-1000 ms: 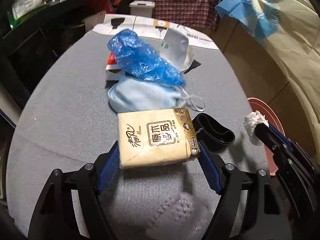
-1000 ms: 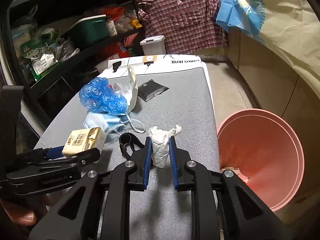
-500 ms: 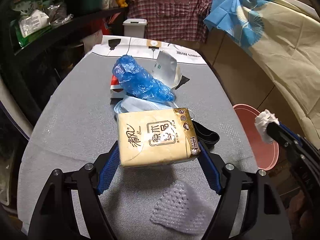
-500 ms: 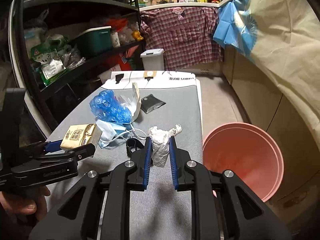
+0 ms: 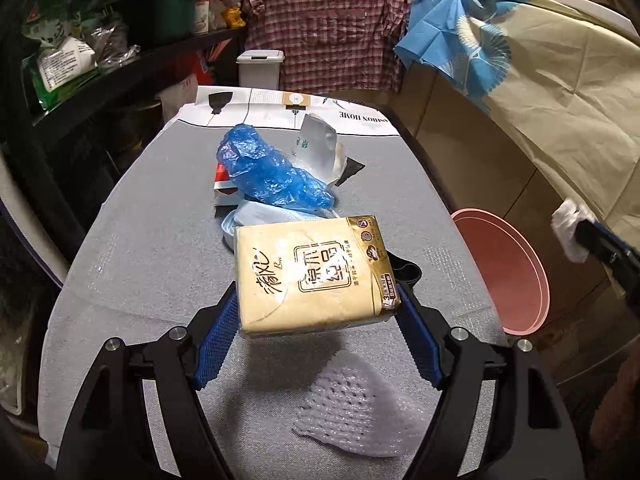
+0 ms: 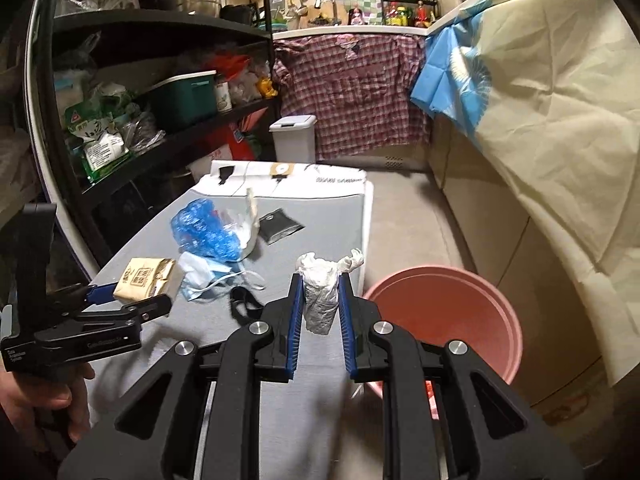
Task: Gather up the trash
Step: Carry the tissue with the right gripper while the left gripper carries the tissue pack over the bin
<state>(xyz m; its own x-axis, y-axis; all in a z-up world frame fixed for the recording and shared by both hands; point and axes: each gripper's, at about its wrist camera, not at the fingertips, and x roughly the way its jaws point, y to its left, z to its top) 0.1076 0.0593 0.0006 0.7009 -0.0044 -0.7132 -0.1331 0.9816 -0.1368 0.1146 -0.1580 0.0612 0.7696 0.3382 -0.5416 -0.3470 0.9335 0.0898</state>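
Both hands carry trash clear of the grey worktop: the left gripper fingers hold a tissue pack, the right gripper pinches a crumpled tissue. Next, each load likely goes over the pink bin, right of the worktop.

Left gripper tilted down over the near end, jaws spread wide and clamped on both sides of a pack, lifted clear. Right gripper to its right, jaws narrow, pinching a wad. A hand grips the left handle.
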